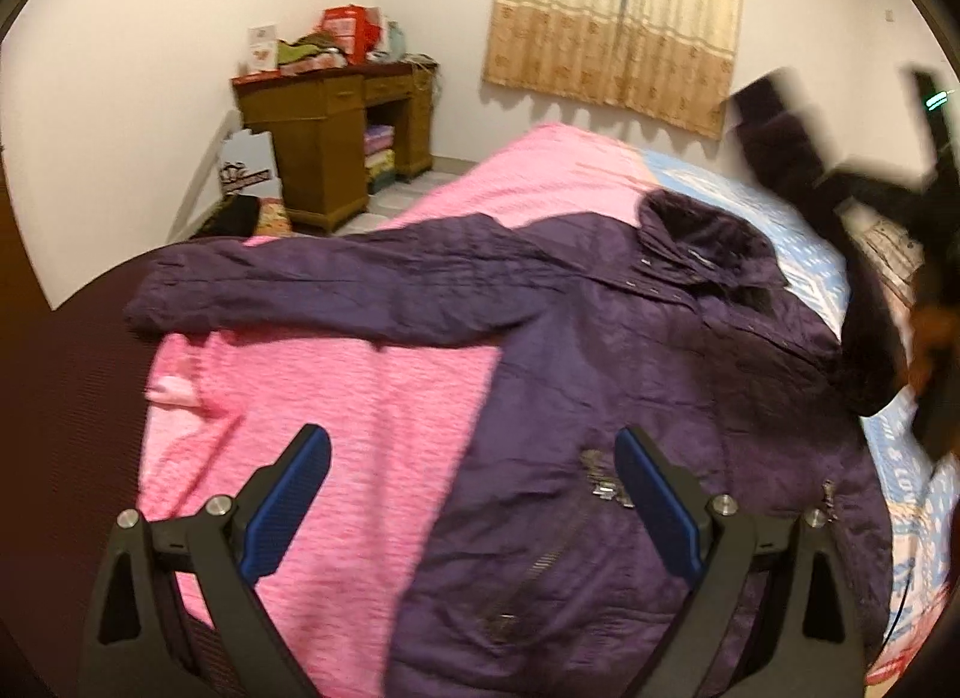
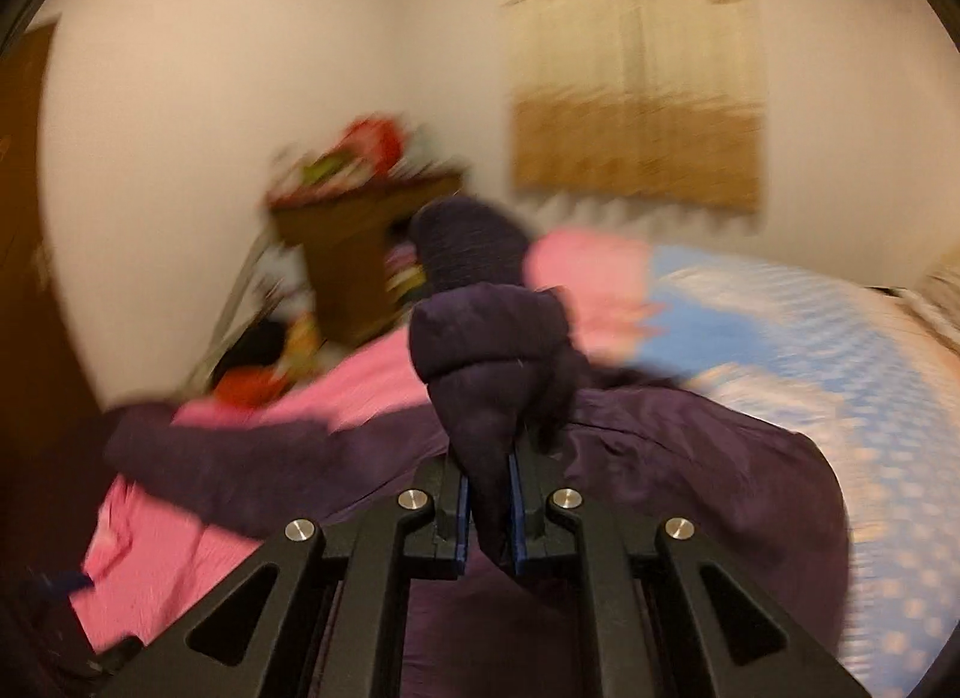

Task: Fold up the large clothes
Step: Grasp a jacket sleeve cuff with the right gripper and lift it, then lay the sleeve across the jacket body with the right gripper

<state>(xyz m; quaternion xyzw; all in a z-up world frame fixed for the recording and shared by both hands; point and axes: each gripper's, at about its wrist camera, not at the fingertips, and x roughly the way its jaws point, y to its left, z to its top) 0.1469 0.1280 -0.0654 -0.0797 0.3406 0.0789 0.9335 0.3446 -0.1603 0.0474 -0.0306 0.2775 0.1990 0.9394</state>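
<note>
A dark purple quilted jacket (image 1: 630, 398) lies front-up on a bed, collar (image 1: 702, 242) toward the far side and one sleeve (image 1: 312, 290) stretched out to the left. My left gripper (image 1: 474, 458) hovers open over the jacket's lower hem, with nothing between its blue pads (image 1: 300, 494). In the right wrist view my right gripper (image 2: 489, 482) is shut on the jacket's other sleeve (image 2: 486, 350), whose cuff (image 2: 474, 254) sticks up past the fingers. That lifted sleeve (image 1: 786, 152) shows as a dark blur at the right of the left wrist view.
The bed carries a pink blanket (image 1: 360, 398) and, on the right, a blue patterned sheet (image 1: 810, 272). A wooden desk (image 1: 336, 122) piled with boxes and clothes stands in the far corner. A beige curtain (image 1: 618, 14) hangs behind the bed. A person's hand (image 1: 936, 332) shows at the right edge.
</note>
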